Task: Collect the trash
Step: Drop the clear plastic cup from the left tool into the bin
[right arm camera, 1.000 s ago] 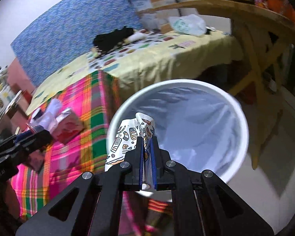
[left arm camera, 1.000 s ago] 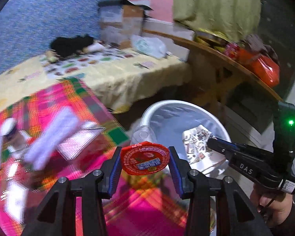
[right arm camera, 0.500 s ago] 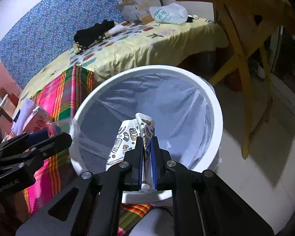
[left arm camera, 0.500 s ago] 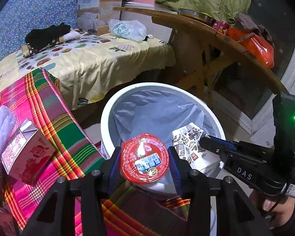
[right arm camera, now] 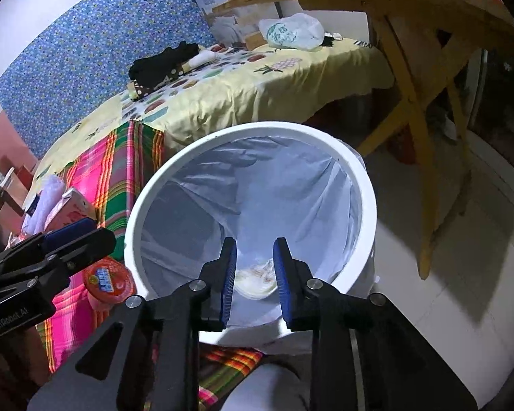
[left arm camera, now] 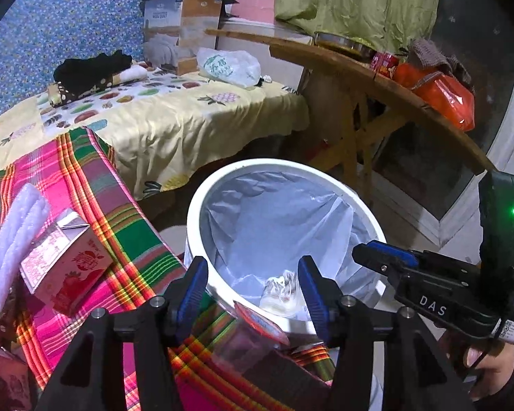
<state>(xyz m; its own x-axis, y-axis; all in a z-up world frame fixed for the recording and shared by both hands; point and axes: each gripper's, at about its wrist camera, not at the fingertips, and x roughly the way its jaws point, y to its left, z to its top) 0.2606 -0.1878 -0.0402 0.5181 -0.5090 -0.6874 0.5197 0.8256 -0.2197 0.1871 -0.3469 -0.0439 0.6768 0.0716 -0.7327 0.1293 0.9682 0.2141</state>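
Left claw point(left arm camera: 253, 284) is spread wide with nothing between its blue pads; the clear cup with a red lid point(left arm camera: 257, 328) sits just below it, outside the near rim of the white bin point(left arm camera: 222, 185); right claw point(right arm camera: 255, 267) is likewise released above the bin, over a crumpled paper cup point(right arm camera: 257, 279) at the liner's bottom; a red carton point(left arm camera: 63, 267) lies on the plaid cloth point(left arm camera: 96, 185)

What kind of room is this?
Probably a lived-in bedroom at home: a bed under a yellow fruit-print sheet, a wooden table piled with belongings, and a round white plastic-lined trash bin on the tiled floor.
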